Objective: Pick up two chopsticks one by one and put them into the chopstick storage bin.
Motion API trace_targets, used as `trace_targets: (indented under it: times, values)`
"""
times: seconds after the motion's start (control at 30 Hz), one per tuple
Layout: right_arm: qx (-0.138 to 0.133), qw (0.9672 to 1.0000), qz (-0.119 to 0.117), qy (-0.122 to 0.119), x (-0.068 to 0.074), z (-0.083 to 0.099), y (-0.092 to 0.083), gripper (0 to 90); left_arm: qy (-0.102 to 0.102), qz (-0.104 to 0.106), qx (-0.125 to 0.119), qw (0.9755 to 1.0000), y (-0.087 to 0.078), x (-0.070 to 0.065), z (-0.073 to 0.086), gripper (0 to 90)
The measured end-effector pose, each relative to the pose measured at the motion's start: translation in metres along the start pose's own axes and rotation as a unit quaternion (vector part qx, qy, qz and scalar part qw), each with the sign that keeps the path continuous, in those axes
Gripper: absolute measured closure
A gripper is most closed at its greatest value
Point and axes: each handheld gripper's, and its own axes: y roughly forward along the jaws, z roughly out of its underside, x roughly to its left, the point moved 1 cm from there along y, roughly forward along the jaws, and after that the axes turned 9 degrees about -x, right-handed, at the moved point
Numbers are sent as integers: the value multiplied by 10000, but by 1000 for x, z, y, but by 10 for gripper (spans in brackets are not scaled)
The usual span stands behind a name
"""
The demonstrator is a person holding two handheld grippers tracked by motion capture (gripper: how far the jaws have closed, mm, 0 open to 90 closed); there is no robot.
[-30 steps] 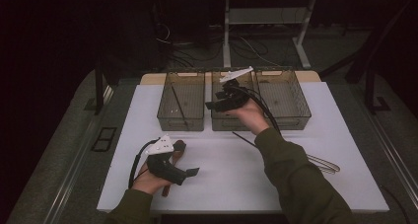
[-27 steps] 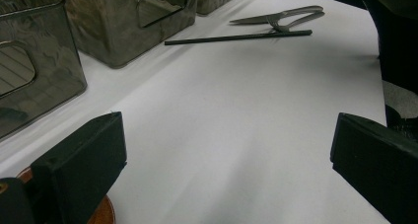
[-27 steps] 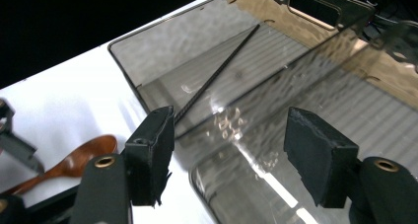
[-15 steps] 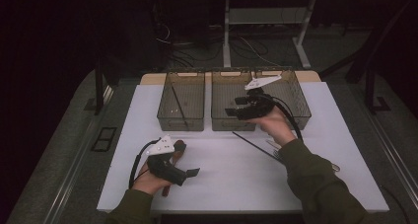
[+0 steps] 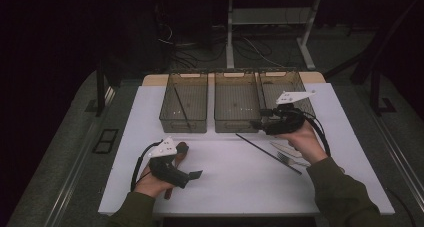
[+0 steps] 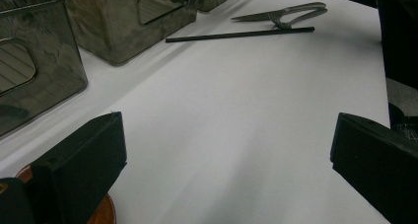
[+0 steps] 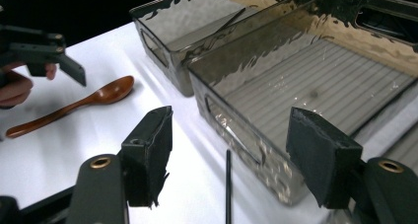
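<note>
Hand-held gripper, right (image 5: 256,124): jaws apart, empty, poised beside middle bin (image 5: 236,108) above black chopstick (image 5: 268,154), presumably to collect it for sorting.

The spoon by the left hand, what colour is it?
Reddish-brown wood; the spoon shows best in the right gripper view.

A lab-style recording station, dimly lit

A white table (image 5: 320,187) is set on grey carpet, with three clear plastic bins (image 5: 184,108) lined up at its far edge. Behind it, loose cables (image 5: 185,49) are seen trailing across the floor beside the white metal legs of a desk frame (image 5: 230,32). The surroundings are kept dark, and no household furnishings are seen.
</note>
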Motion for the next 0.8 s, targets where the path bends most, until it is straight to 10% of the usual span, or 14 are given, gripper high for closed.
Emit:
trace_targets:
  times: [0.8]
  values:
    - [360, 9991, 230, 31, 10, 63, -68, 471, -12, -12, -3, 10000, 0, -1, 0, 0]
